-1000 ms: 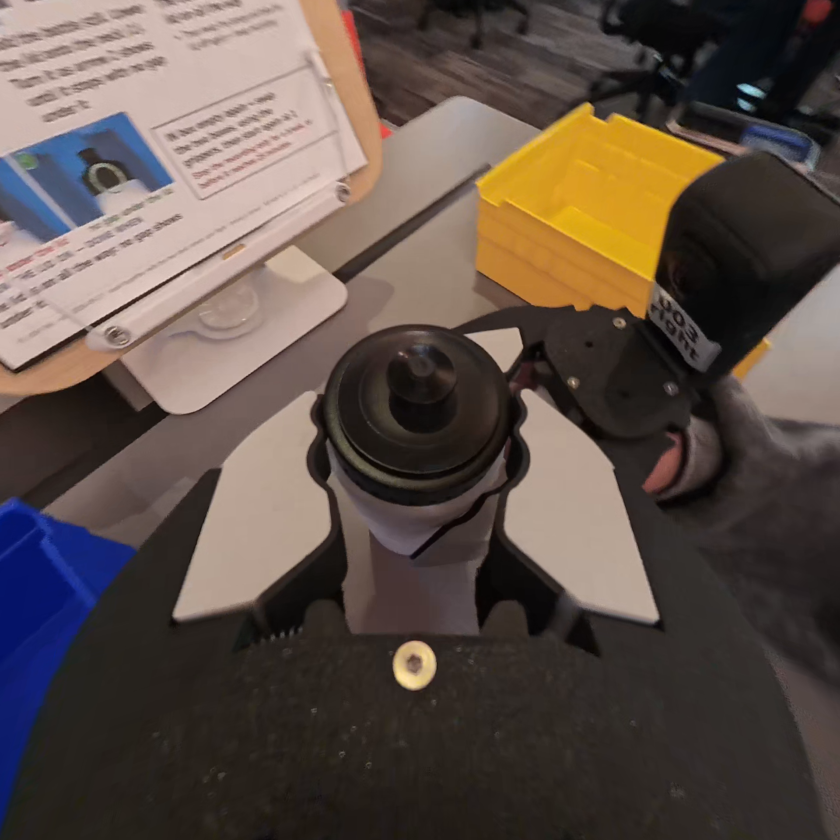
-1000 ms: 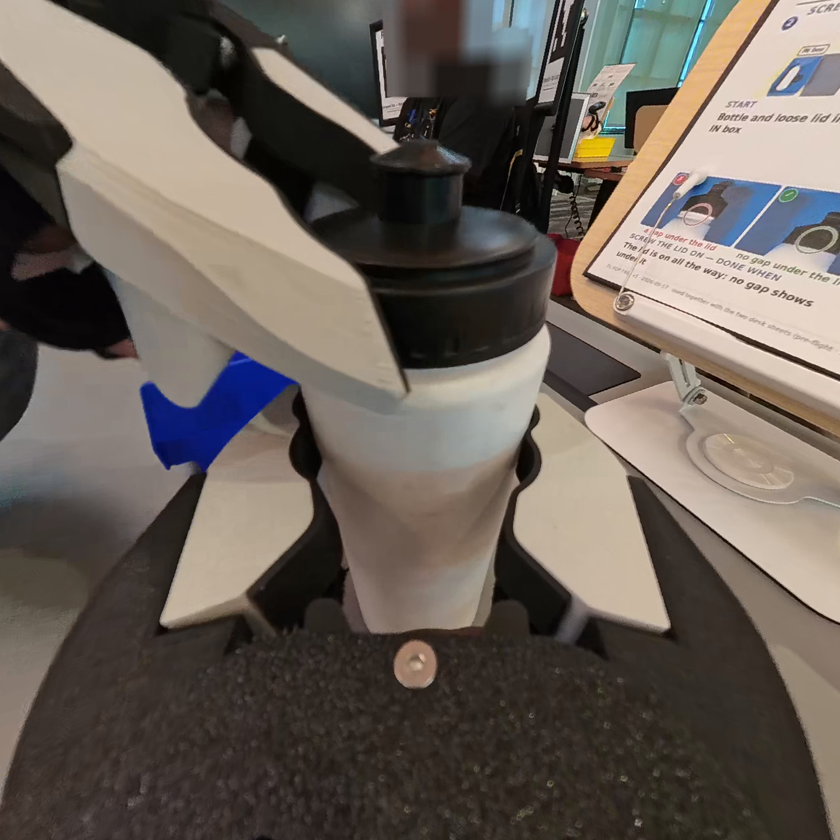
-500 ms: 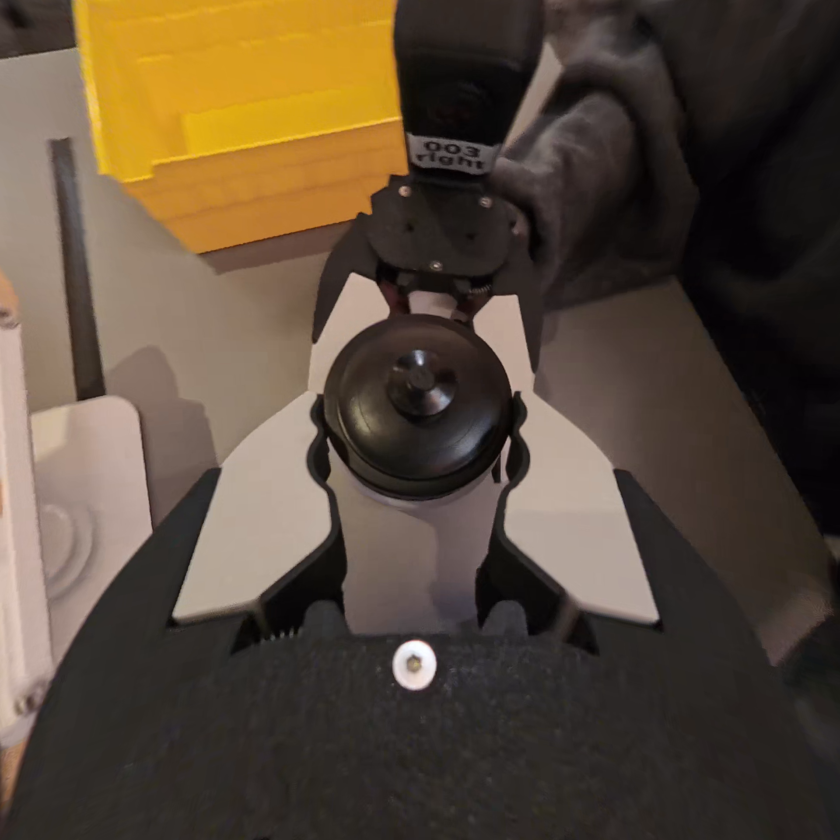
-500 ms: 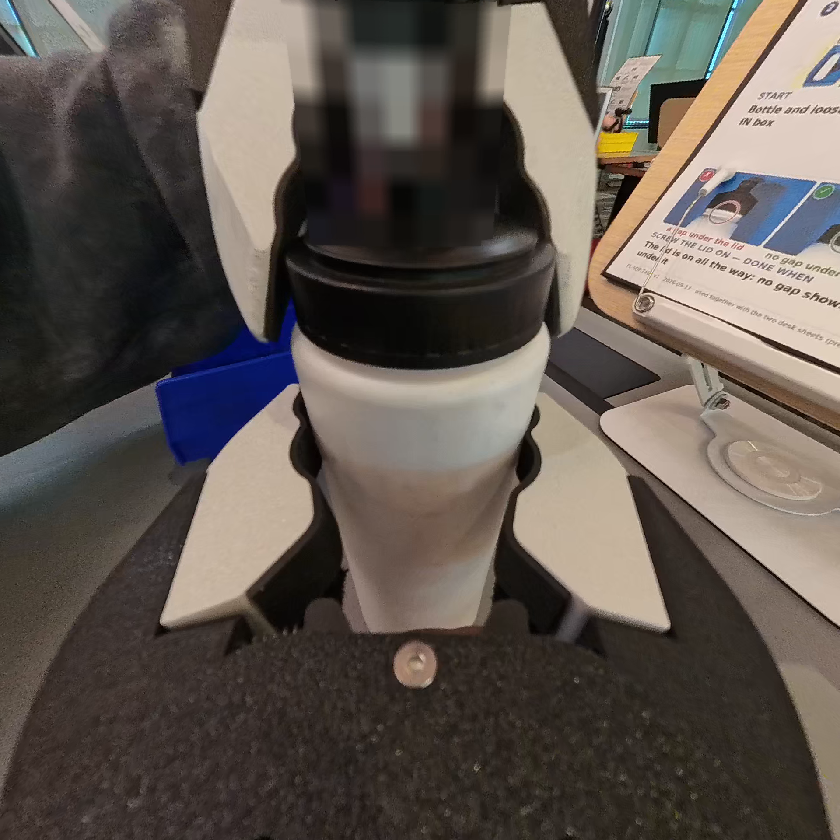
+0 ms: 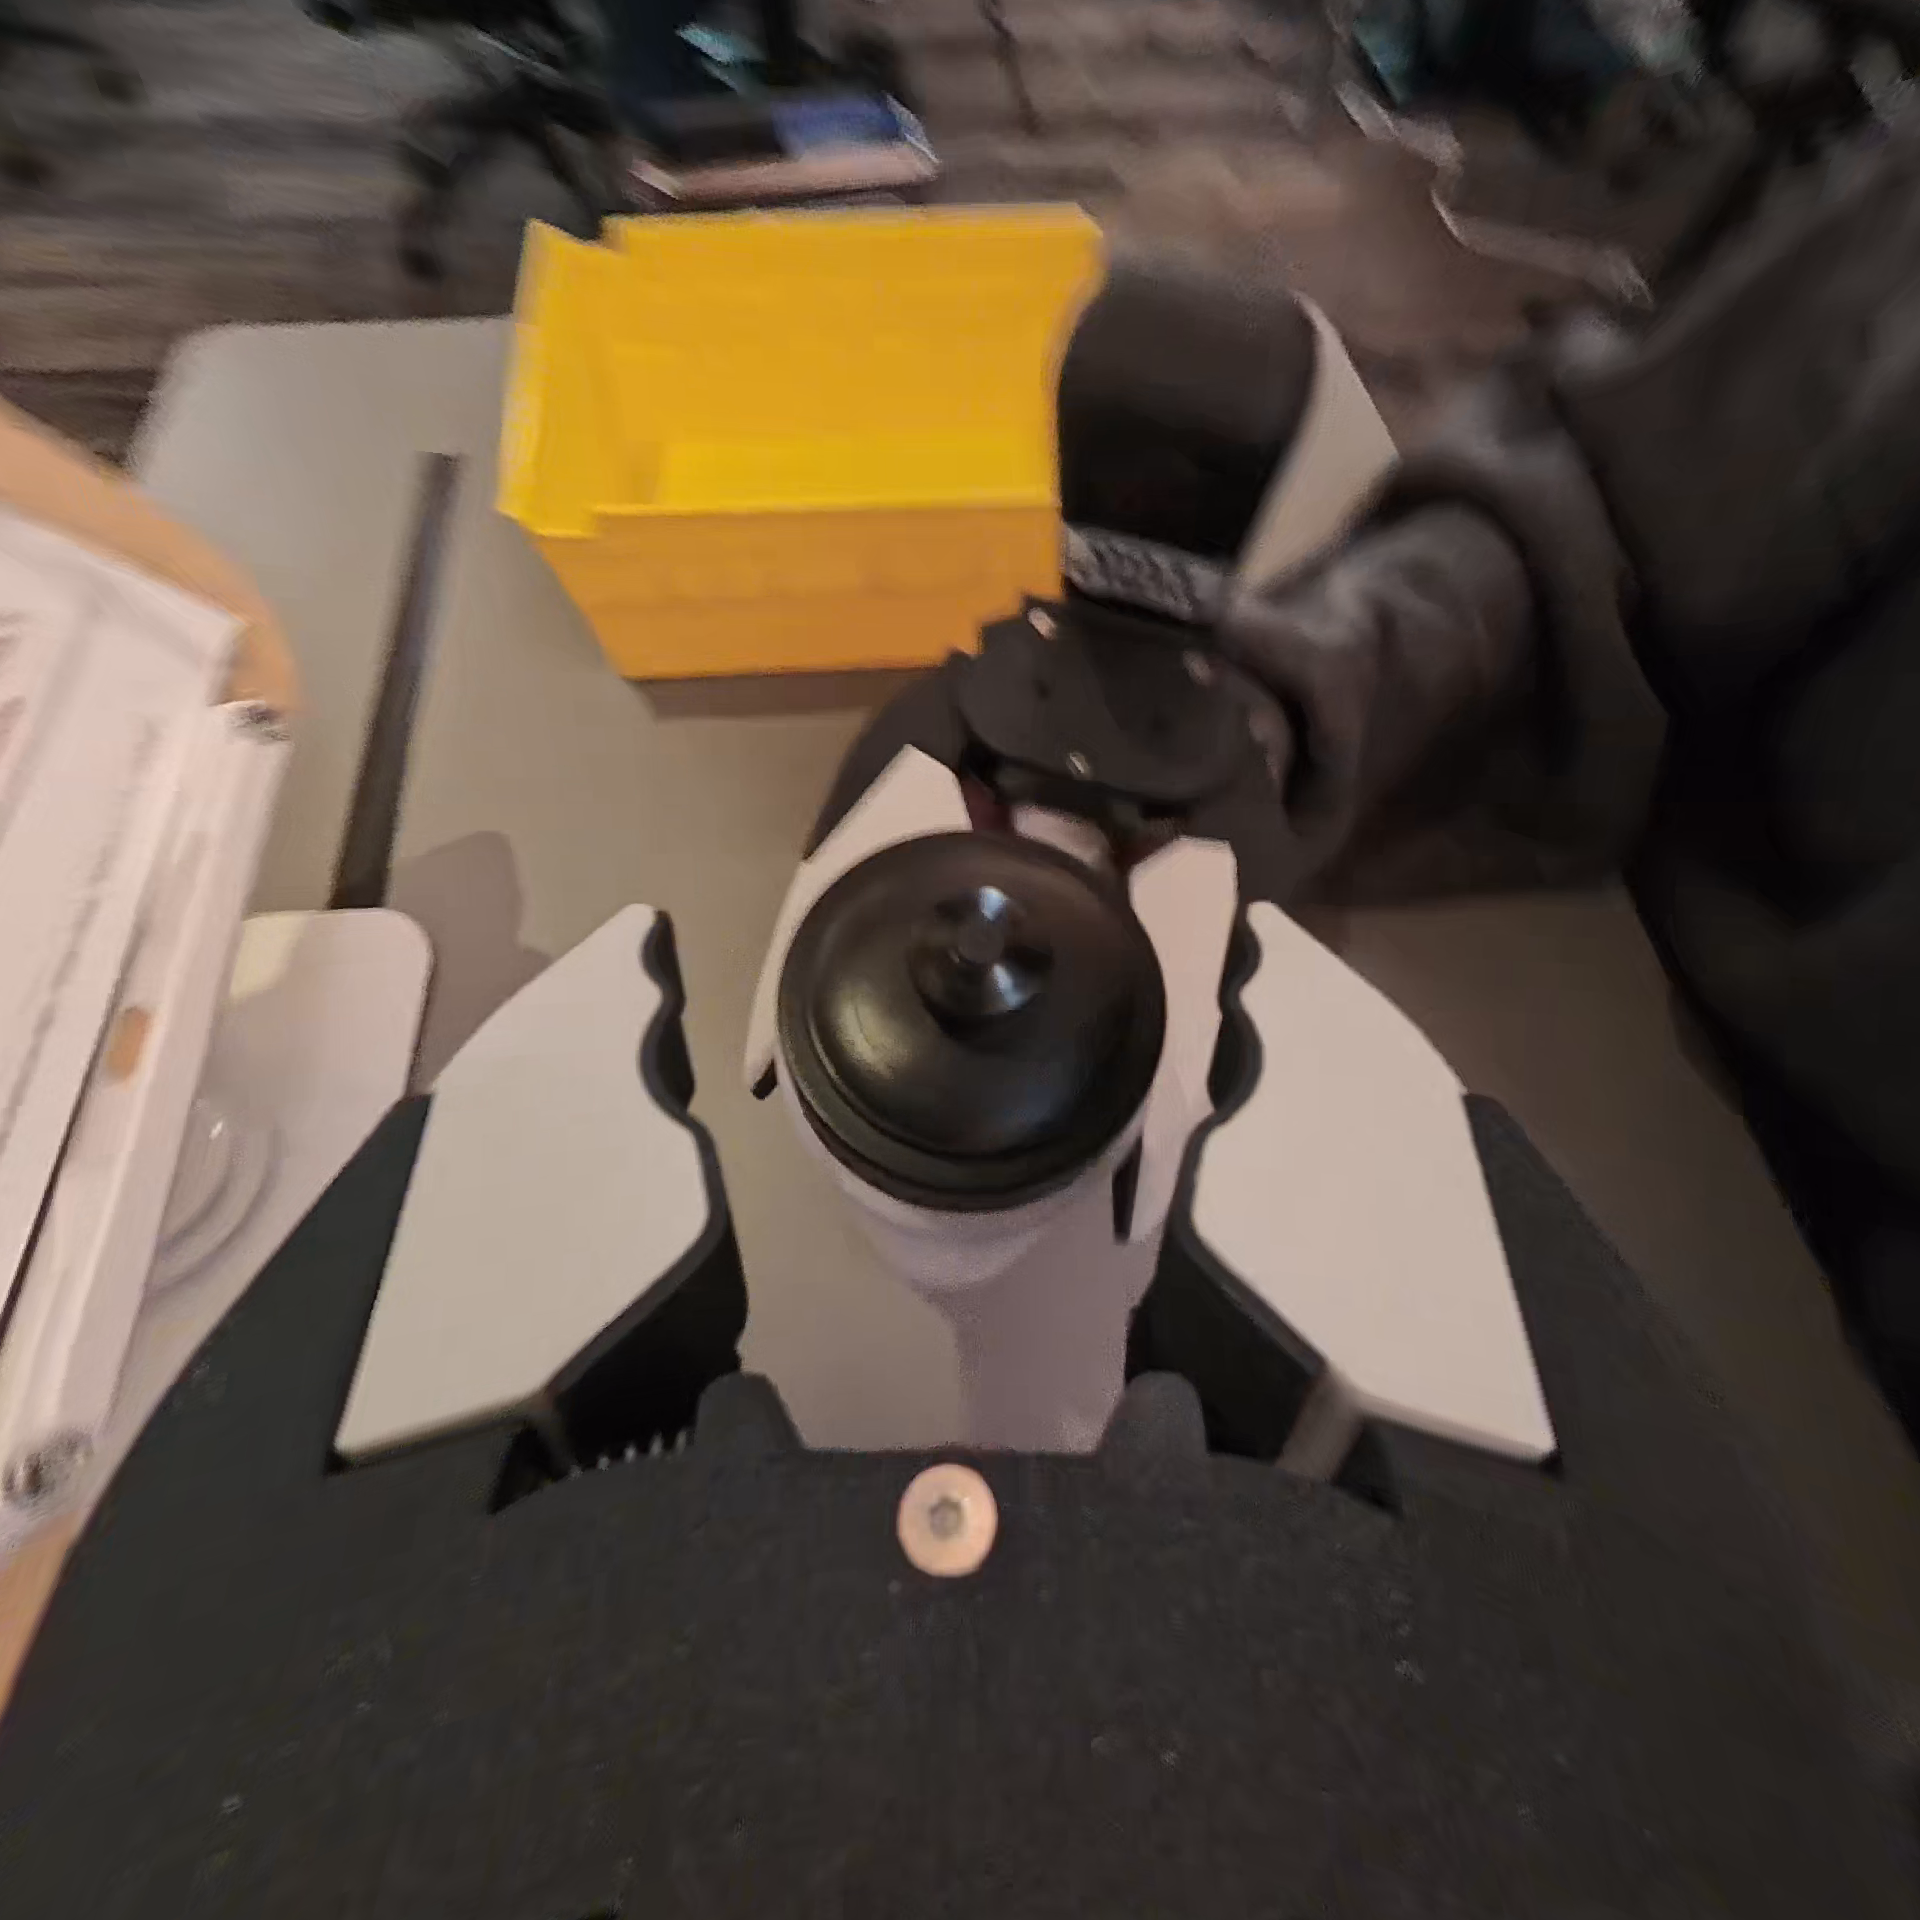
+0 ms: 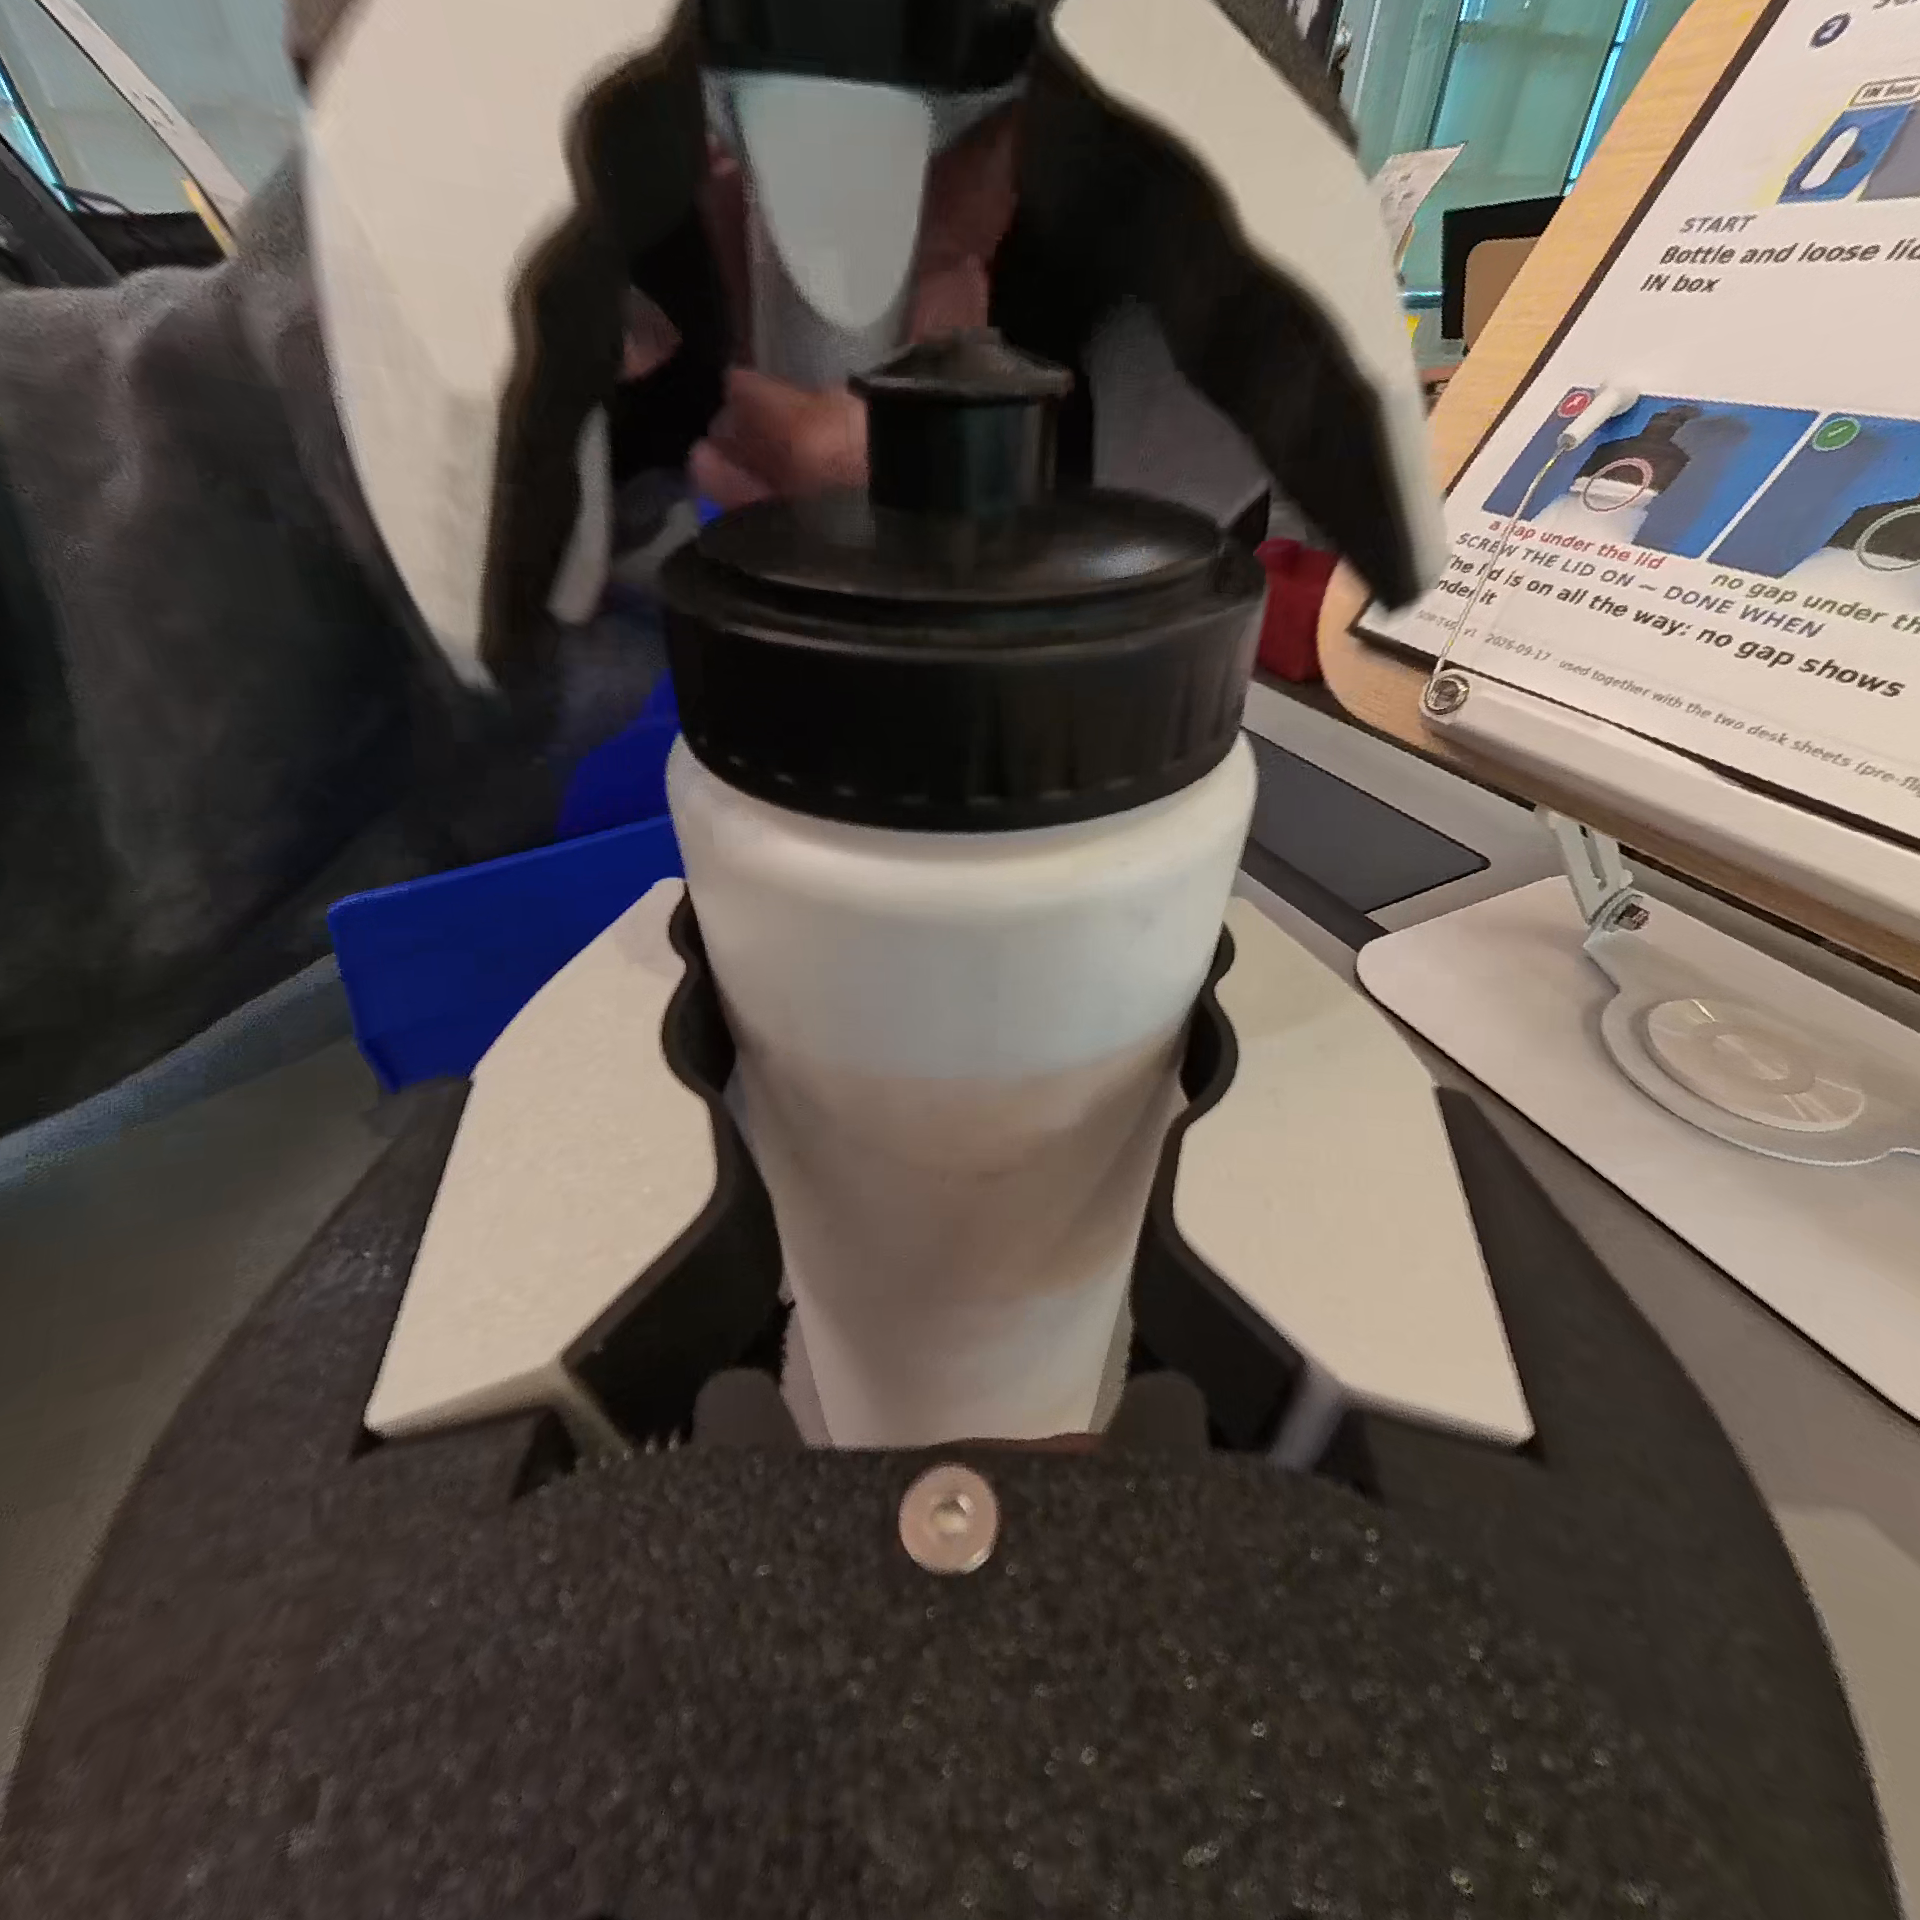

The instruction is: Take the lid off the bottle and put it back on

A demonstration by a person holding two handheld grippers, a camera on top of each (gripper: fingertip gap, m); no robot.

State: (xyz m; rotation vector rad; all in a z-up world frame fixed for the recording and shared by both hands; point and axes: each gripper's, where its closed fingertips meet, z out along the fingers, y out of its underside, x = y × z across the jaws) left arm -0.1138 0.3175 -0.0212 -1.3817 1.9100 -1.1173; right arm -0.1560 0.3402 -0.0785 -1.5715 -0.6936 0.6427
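Half a second back the left gripper (image 5: 956, 1039) was clamped round the lid (image 6: 961, 665); its fingers (image 5: 566, 1143) now stand wide, clear of the cap on both sides and above it, as the right wrist view shows. Between the right gripper's (image 6: 951, 1039) fingers the white bottle (image 6: 956, 997) stands upright, held tight at its waist, with the black lid seated on its neck and no gap showing beneath it. Whether this is a regrip mid-twist or the finish I cannot tell.

Risk from here: if the left fingers close again off-centre, they could catch the spout (image 6: 961, 436) rather than the ribbed rim and slip, or push the bottle askew in the right grip.

Beyond the left gripper's tips sits a yellow bin (image 5: 790, 436) on the grey table (image 5: 582, 790); left of them stands an instruction sheet on a stand (image 6: 1704, 499). A blue bin (image 6: 499, 956) lies left of the right gripper's fingers. A grey sleeve (image 5: 1455, 644) shows behind.
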